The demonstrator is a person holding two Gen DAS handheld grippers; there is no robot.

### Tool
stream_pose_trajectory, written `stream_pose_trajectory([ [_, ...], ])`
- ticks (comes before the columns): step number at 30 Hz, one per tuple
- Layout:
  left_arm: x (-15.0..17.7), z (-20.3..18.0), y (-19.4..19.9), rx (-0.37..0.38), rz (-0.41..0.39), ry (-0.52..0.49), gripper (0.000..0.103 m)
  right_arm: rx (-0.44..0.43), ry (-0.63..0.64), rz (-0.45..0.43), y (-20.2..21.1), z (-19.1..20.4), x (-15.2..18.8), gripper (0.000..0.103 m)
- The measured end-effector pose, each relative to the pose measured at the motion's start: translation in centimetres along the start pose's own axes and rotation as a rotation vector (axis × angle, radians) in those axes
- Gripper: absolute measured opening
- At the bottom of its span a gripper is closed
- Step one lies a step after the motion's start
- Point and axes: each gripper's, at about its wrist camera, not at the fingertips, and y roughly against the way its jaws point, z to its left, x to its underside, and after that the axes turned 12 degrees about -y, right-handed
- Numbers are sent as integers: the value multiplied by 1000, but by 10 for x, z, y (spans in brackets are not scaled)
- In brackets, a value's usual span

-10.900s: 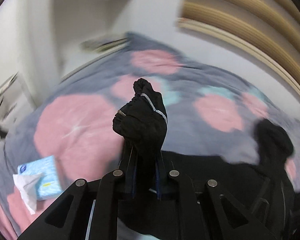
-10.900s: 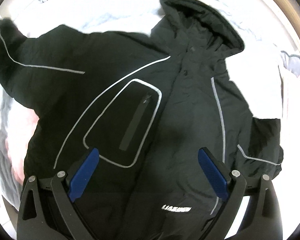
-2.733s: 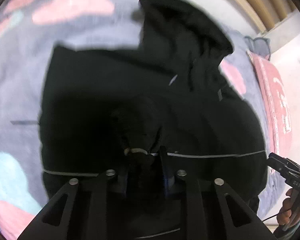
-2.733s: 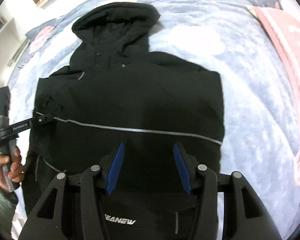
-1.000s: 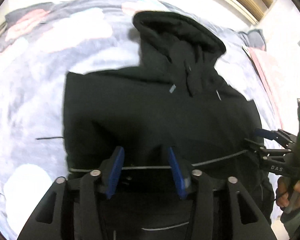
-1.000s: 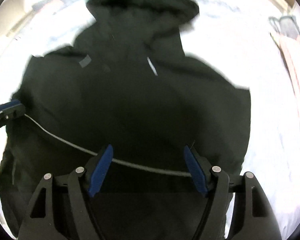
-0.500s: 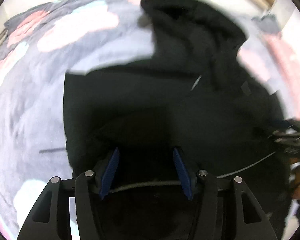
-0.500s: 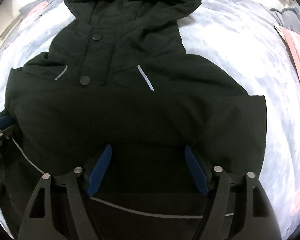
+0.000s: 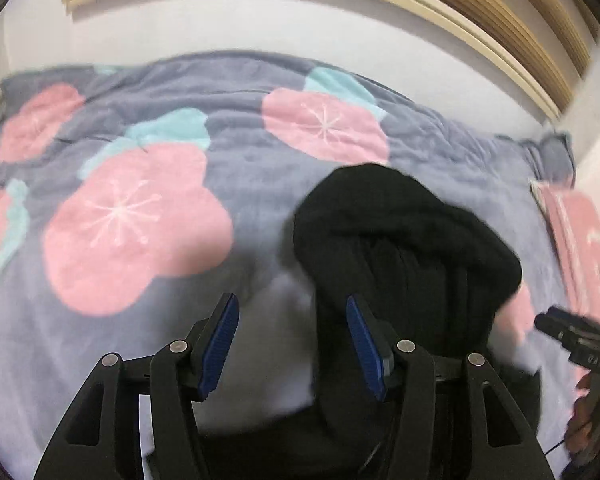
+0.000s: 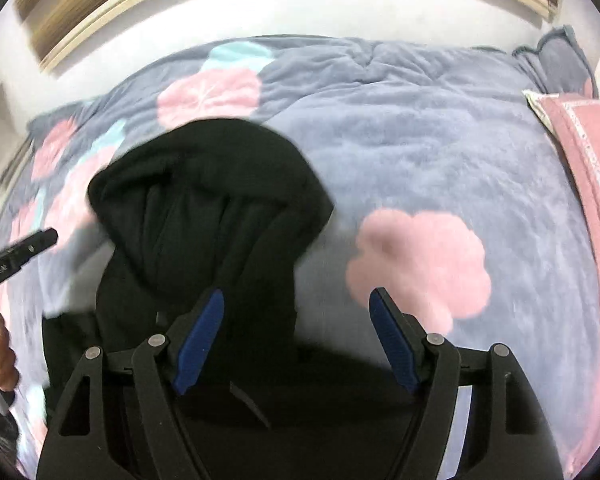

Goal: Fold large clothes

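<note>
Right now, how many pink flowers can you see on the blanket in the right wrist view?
4: one large flower right of the hood, one beyond it, one at the far left, one partly hidden beside the hood. The jacket may cover more.

Black jacket [image 9: 404, 248] on grey blanket [image 9: 236, 160] with pink flowers.

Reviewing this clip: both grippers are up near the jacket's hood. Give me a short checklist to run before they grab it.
1. Left gripper open, nothing between the pads: ok.
2. Right gripper open, nothing gripped: ok.
3. Hood lying flat on the blanket: not ok, it is bunched.
4. Each gripper lined up with its own side of the hood: ok.
5. Jacket body folded neatly below: cannot tell, mostly out of view.
</note>
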Motion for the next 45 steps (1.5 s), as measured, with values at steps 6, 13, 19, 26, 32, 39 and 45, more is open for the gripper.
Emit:
stream_pose_trajectory([
  [6,-23,-5,-76,101,75,36,57,-10,-52,79,-43,-3,-19,67],
  [13,-35,34,-72,152,-44,190,12,-43,-101,5,-43,-10,-39,5],
  [19,-6,49,-65,146,12,151,54,-49,-69,-26,-40,-29,-15,4],
  [26,13,29,-109,60,183,-17,56,-15,-51,132,-109,-37,-2,19],
  [32,34,27,-57,118,169,-105,56,-79,7,98,-54,-44,5,52],
  [39,-1,12,4,167,-64,-69,56,-160,67,-4,-12,-14,-19,52],
  [45,-29,-23,-46,134,-18,-105,56,-99,148,-15,-56,32,-37,52],
])
